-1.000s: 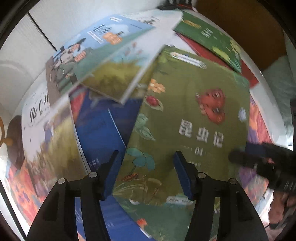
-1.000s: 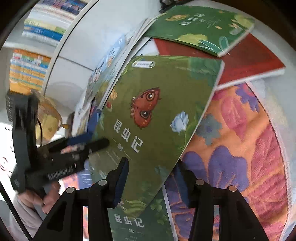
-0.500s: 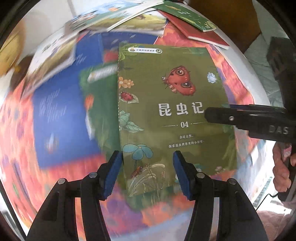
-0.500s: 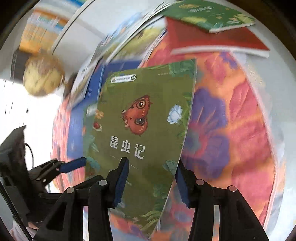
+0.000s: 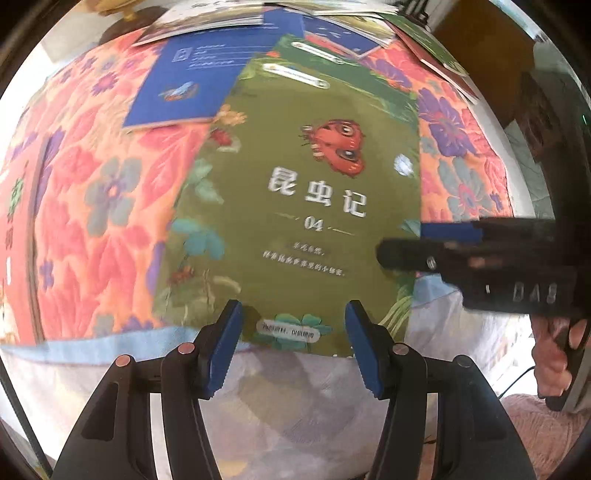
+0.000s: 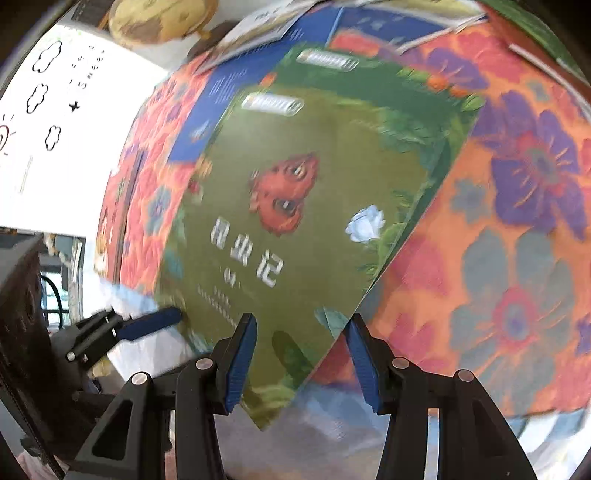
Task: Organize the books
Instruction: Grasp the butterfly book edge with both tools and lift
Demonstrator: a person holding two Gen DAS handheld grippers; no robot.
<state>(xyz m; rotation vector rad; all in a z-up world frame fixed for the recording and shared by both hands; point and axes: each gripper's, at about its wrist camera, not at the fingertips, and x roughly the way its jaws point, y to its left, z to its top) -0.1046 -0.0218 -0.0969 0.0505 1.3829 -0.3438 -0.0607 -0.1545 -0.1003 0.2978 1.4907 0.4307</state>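
Note:
A green book with a red butterfly and the number 04 (image 5: 314, 206) lies on the flowered quilt (image 5: 110, 192), its near end past the quilt's front edge. It also fills the right wrist view (image 6: 295, 229). My left gripper (image 5: 293, 345) is open, with its fingers astride the book's near edge. My right gripper (image 6: 301, 363) is open at the book's near right corner and reaches over its right side in the left wrist view (image 5: 424, 247). A second green book (image 6: 388, 85) lies under it.
A blue book (image 5: 192, 85) lies behind the green one on the left. More books (image 5: 436, 51) are strewn along the back. A red book (image 5: 14, 236) is at the far left. A yellow globe (image 6: 159, 18) stands at the back.
The green book has slid toward the quilt's front edge with both grippers moving back alongside it. The right gripper now reaches lower on the book's right side.

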